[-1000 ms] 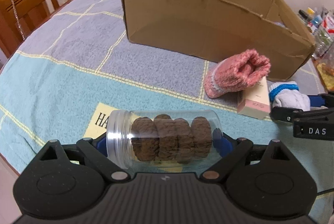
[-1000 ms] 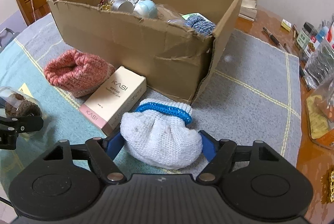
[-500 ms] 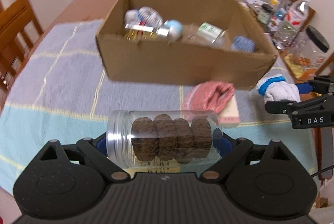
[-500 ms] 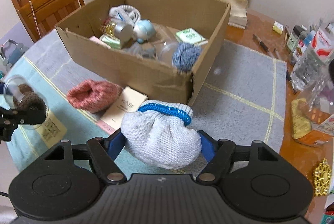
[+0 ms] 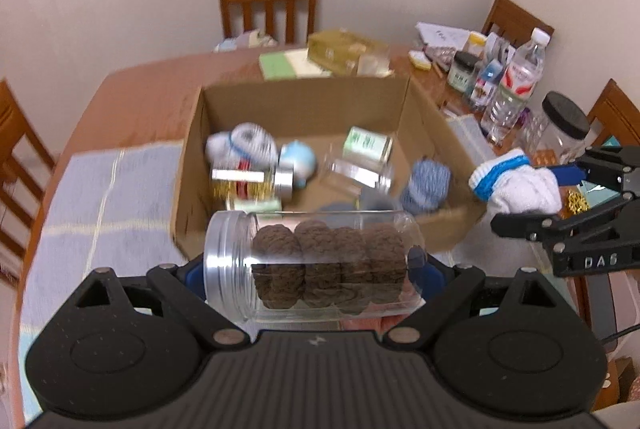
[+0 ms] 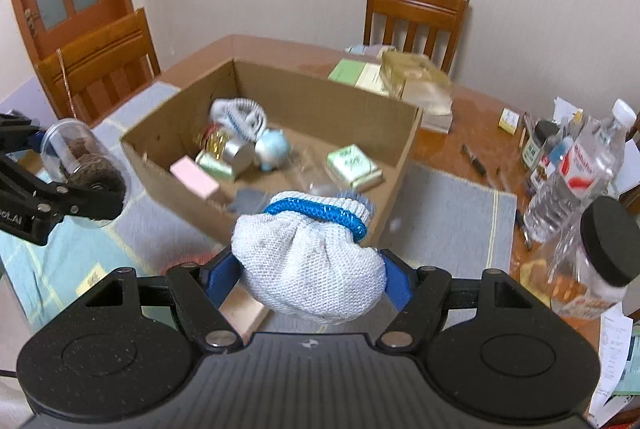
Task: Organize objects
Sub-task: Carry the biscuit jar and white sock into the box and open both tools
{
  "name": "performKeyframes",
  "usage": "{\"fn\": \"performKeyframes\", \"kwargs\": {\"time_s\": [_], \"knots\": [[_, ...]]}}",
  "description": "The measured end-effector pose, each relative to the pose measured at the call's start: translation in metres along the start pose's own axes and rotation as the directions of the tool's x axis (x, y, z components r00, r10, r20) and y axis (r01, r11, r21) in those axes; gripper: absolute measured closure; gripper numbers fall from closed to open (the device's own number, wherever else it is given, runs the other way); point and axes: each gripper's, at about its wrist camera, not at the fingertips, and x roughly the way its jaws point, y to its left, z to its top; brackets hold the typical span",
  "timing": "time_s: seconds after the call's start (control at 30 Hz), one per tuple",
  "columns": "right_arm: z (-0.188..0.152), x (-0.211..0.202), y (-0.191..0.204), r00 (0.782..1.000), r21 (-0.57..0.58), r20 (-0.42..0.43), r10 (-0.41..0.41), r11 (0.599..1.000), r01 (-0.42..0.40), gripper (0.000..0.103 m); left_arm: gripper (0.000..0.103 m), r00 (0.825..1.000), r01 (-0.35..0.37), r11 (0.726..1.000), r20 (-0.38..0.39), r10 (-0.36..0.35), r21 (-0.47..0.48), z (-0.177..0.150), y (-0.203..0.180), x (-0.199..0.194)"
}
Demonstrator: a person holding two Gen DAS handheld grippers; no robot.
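Left gripper (image 5: 312, 271): clamped endwise on a clear jar (image 5: 312, 265), rigid, slippery. Right gripper (image 6: 312, 279): closed on a soft white sock bundle (image 6: 308, 269), best held mid-bulk; cardboard box (image 6: 404, 149) lies beyond.

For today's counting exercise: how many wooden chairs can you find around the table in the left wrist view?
4: one chair at the far side, centre; one at far right behind the bottles; one at the right edge; one at the left edge. Others may be out of frame.

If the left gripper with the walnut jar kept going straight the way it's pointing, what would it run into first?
Probably the cardboard box. The left gripper, shut on the jar, aims down over the near wall toward the clutter inside, likely near the grey item. Depth is hard to judge.
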Motion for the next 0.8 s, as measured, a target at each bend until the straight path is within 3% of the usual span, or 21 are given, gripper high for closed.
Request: {"fn": "performKeyframes", "kwargs": {"time_s": [0.4, 0.8], "knots": [[0.038, 0.026, 0.003, 1.0, -0.01, 0.009, 0.005, 1.0, -0.005, 0.025, 0.009, 0.999, 0.04, 0.996, 0.018, -0.041, 0.084, 0.07, 0.007, 0.047], [0.061, 0.059, 0.023, 0.998, -0.053, -0.021, 0.061, 0.997, -0.062, 0.025, 0.009, 0.998, 0.054, 0.997, 0.008, -0.055, 0.054, 0.12, 0.028, 0.094]]}}
